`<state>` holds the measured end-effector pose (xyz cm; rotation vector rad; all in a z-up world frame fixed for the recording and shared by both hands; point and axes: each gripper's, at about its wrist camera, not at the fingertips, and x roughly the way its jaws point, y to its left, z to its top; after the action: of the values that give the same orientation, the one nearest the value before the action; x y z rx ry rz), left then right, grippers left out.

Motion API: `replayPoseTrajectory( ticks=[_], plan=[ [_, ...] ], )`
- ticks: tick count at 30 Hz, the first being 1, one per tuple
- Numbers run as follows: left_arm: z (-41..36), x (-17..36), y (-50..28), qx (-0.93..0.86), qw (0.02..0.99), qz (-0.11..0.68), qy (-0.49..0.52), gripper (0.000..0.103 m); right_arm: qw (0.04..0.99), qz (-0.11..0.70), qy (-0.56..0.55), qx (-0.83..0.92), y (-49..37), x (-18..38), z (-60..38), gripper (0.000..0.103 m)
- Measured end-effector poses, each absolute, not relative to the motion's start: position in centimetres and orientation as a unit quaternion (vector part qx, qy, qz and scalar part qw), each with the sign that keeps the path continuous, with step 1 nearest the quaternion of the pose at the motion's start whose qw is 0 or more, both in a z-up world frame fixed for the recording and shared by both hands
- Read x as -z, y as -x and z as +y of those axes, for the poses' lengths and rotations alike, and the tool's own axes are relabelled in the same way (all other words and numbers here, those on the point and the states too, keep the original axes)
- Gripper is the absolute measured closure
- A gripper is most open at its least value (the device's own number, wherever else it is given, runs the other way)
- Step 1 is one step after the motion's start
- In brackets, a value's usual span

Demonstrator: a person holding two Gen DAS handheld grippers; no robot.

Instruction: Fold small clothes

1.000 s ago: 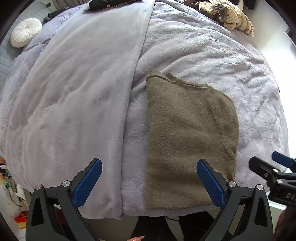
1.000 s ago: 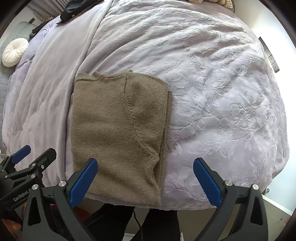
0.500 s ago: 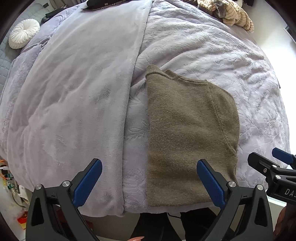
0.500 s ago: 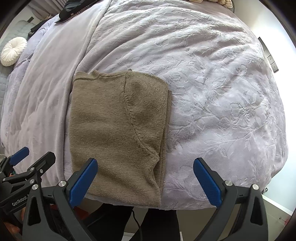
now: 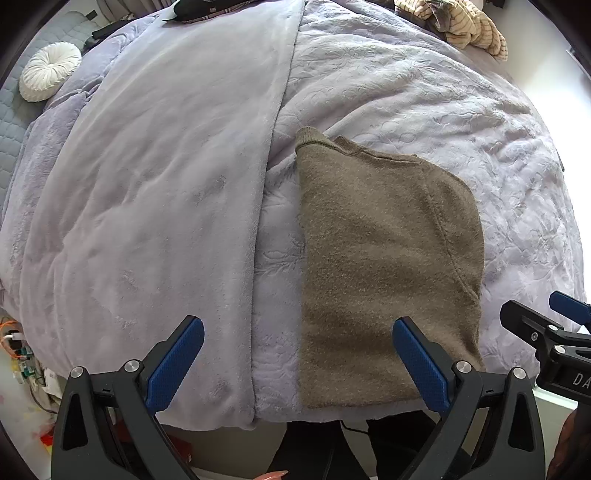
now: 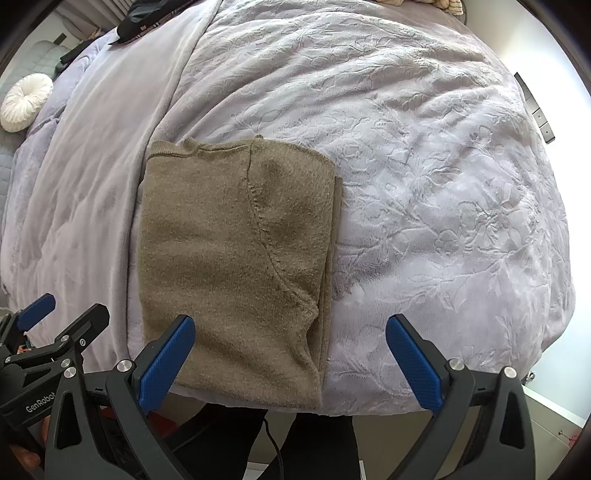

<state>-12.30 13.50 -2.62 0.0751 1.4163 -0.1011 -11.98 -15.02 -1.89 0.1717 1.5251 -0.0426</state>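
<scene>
A small olive-brown knit sweater lies folded lengthwise on the lilac bed cover, its hem at the near edge of the bed; it also shows in the right wrist view. My left gripper is open and empty, held above the near edge, with its right finger over the sweater's hem. My right gripper is open and empty, with its left finger over the hem. Each gripper shows at the edge of the other's view.
The bed carries a smooth lilac blanket on the left. A round white cushion lies far left, striped tan clothes far right, a dark garment at the back. The bed's near edge drops to the floor.
Both grippers have drawn back slightly toward me from the sweater. The sweater has not moved, and both stay open.
</scene>
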Motion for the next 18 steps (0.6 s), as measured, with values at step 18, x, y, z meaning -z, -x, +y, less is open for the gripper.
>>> replayPoseTrajectory(
  ticks=[18],
  plan=[
    [13.66,2.64,12.30,0.046,0.758,0.650,-0.037,0.001,0.720,0.690,-0.077,0.019,12.24,1.93,-14.80,0.000]
  ],
)
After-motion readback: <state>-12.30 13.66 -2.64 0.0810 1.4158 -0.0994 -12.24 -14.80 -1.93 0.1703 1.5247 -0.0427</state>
